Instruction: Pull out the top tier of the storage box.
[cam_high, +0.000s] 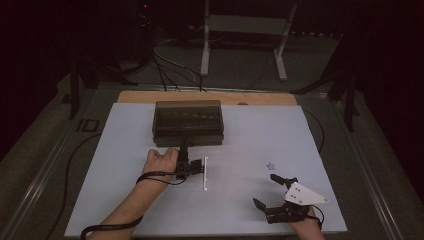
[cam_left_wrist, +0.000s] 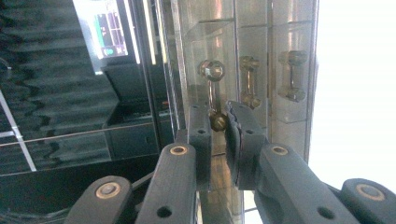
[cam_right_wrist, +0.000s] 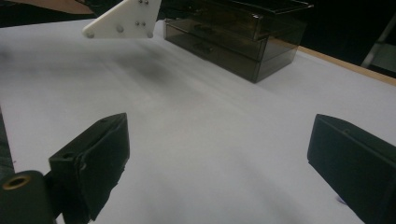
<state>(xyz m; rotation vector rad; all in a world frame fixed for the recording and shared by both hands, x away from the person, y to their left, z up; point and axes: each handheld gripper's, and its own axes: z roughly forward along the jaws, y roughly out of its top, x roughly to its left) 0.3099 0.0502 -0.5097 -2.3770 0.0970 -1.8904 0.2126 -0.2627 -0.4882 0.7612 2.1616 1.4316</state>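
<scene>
Clearly the work in hand is a drawer pull: the left gripper (cam_left_wrist: 218, 122) has its jaws nearly closed on the lower knob of a small metal drawer handle (cam_left_wrist: 214, 95) on the front of the smoky plastic drawer box (cam_high: 188, 122), which sits toward twelve o'clock on the white table (cam_high: 240, 140), near its far edge. In the high view the left gripper (cam_high: 184, 148) meets the box's near face, with the hand (cam_high: 161, 161) behind it at about seven o'clock from the box. The box looks light, stiff and slick-walled, so it will likely slide toward the person before the drawer gives, unless the pull stays straight and gentle; the thin plastic could crack under a twist. The handle is small, hard and rounded, likely slippery between the pads, so the best hold seems to be square across its bar or behind the knob, as now. The right gripper (cam_high: 263, 190) rests at five o'clock on the table, well apart from the box, its jaws spread wide and holding nothing; in its own view the box (cam_right_wrist: 233, 35) lies far ahead
</scene>
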